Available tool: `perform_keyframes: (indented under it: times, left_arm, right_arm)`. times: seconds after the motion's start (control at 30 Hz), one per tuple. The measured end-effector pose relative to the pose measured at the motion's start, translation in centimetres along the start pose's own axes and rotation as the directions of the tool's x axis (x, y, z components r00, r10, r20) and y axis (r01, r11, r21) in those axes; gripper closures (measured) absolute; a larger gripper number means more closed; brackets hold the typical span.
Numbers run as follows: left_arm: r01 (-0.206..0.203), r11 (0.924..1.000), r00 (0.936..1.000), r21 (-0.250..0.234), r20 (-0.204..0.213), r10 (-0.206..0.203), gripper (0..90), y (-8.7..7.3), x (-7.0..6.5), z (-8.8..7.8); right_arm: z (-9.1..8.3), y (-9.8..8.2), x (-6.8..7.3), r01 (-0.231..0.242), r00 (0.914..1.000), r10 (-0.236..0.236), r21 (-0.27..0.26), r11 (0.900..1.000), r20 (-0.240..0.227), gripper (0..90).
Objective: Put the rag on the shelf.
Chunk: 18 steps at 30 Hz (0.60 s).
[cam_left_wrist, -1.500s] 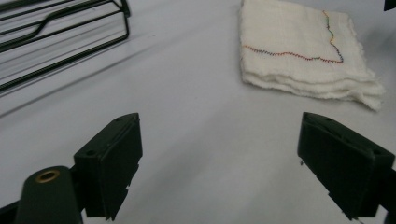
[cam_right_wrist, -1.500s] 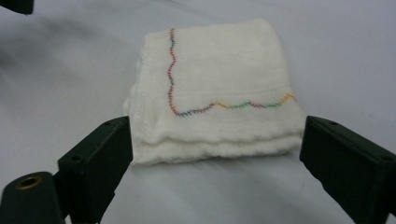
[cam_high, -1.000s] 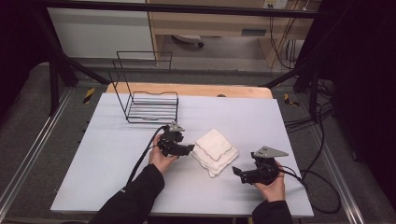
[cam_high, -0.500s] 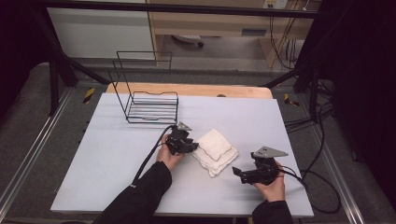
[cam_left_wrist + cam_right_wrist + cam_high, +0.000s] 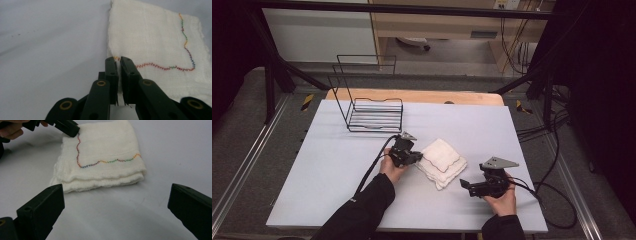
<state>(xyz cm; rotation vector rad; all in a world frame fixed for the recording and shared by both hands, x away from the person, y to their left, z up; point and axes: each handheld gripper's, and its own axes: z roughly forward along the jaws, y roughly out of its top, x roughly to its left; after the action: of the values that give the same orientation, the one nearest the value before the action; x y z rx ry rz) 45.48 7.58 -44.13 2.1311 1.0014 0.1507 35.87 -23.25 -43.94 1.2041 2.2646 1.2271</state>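
High view: my left gripper [image 5: 416, 159] has just been closing its jaws and now pinches the near left corner of the folded white cloth [image 5: 443, 161] lying mid-desk [image 5: 327, 175]; my right gripper [image 5: 468, 186] rests near it, jaws spread wide, holding nothing.

This looks like a lab or recording rig: a pale tabletop [image 5: 337, 175] stands inside a black metal frame [image 5: 272, 75], floor rails [image 5: 242, 175] run along both sides, loose cables [image 5: 557, 150] trail beside it, and yellow-black hazard tape [image 5: 307, 101] marks the floor.
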Motion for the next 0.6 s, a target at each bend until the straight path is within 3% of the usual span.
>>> perform_keyframes:
  times: [0.07, 0.33, 0.6]
  left_arm:
    - [0.016, 0.9998, 0.9999, -0.008, 0.001, -0.016, 84.5, -0.2, -0.2, -0.7]
    - [0.011, 0.9999, 0.9999, -0.007, -0.012, -0.011, 84.5, -2.4, -1.8, -3.8]
    - [-0.005, 0.9998, 0.9995, -0.019, -0.032, 0.004, 84.3, -5.3, -3.1, -5.2]
  right_arm:
    - [0.0, 0.0, 0.0, -0.006, 1.0000, 0.006, -0.004, 1.000, -0.007, 1.6]
    - [0.0, 0.0, 0.1, -0.020, 0.9996, 0.020, -0.011, 1.000, -0.022, 2.2]
    - [0.1, 0.0, 0.2, -0.019, 0.9995, 0.019, -0.011, 1.000, -0.027, 2.5]
